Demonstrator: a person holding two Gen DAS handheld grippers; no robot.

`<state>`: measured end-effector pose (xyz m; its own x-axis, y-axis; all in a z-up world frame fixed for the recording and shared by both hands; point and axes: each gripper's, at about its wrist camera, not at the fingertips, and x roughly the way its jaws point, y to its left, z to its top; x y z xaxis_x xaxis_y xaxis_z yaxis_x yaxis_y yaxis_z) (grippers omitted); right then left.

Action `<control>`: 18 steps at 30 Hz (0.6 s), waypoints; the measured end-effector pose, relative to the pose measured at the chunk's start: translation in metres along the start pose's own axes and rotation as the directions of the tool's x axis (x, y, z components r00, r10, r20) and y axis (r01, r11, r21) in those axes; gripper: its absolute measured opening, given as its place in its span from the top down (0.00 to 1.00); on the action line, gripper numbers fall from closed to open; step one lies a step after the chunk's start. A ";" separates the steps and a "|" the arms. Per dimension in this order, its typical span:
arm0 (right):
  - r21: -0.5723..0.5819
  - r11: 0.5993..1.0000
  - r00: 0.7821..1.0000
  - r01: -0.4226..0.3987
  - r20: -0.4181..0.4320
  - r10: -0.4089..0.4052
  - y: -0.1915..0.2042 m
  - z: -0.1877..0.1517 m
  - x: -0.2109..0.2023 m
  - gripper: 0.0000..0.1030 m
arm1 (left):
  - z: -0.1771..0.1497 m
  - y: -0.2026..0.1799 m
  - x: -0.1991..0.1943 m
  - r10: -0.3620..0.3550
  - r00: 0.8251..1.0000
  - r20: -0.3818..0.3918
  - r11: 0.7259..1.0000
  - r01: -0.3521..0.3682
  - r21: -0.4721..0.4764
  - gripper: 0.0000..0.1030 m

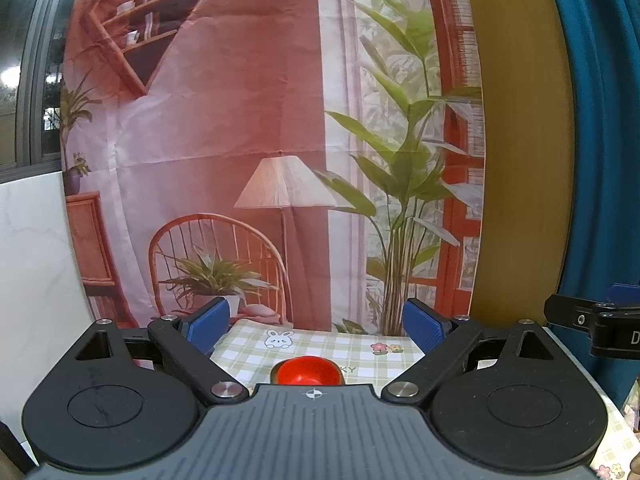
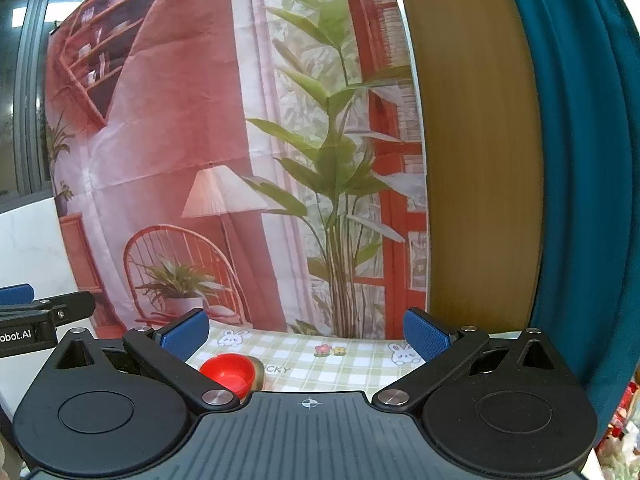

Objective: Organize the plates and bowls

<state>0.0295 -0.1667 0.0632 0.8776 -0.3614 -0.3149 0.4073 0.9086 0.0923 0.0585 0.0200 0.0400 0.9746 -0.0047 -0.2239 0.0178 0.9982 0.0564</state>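
One glossy red bowl sits upright w/ open top.

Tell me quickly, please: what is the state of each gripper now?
Left gripper: open, fingers wide apart, holding nothing.
Right gripper: open, fingers wide apart, holding nothing.

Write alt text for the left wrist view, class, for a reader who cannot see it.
An open left tool hovers above a red bowl on a green checked tablecloth. Behind hangs a printed backdrop of a lamp, chair and plants; the right tool shows at the right edge.
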 end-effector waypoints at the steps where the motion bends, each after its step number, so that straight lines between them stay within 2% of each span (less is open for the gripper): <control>1: -0.001 1.000 1.000 0.000 -0.001 0.000 0.000 0.000 0.000 0.00 | 0.000 0.000 0.000 0.001 1.000 -0.001 1.000 -0.001 -0.001 0.08; 18: 0.006 1.000 1.000 0.004 -0.010 -0.004 -0.004 -0.002 0.002 0.00 | -0.001 -0.008 -0.004 0.012 1.000 0.005 1.000 -0.012 0.013 0.08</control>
<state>0.0291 -0.1705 0.0600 0.8736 -0.3628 -0.3243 0.4121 0.9060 0.0966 0.0546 0.0117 0.0389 0.9759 0.0067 -0.2181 0.0092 0.9974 0.0721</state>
